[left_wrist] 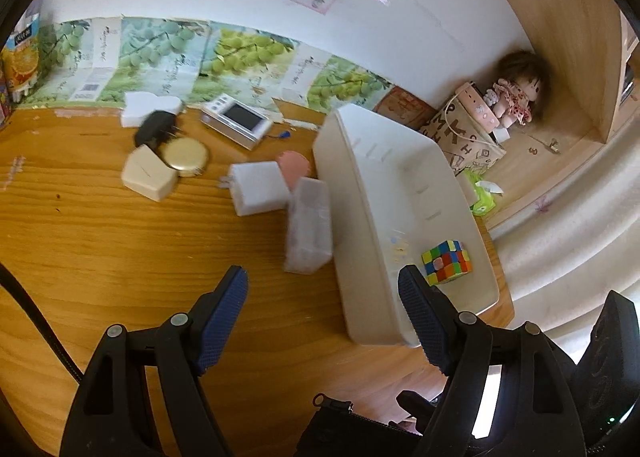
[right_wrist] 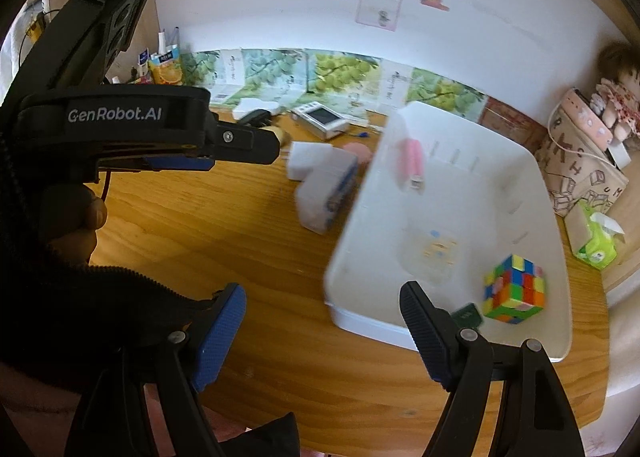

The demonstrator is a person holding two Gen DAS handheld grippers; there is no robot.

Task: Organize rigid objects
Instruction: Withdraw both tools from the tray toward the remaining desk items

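Both grippers' jaws spread, empty; white bin [right_wrist: 448, 193] holds Rubik's cube [right_wrist: 514, 289] and pink stick [right_wrist: 412, 161].

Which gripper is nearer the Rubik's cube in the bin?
Right. The right gripper hovers at the white bin's near rim, beside the Rubik's cube. The left gripper sits further left, over the table, jaws open and empty.

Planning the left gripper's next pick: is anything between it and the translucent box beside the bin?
Nothing visible. The left gripper is open and empty, with only bare table between it and the translucent box. The box stands against the white bin, near the white charger.
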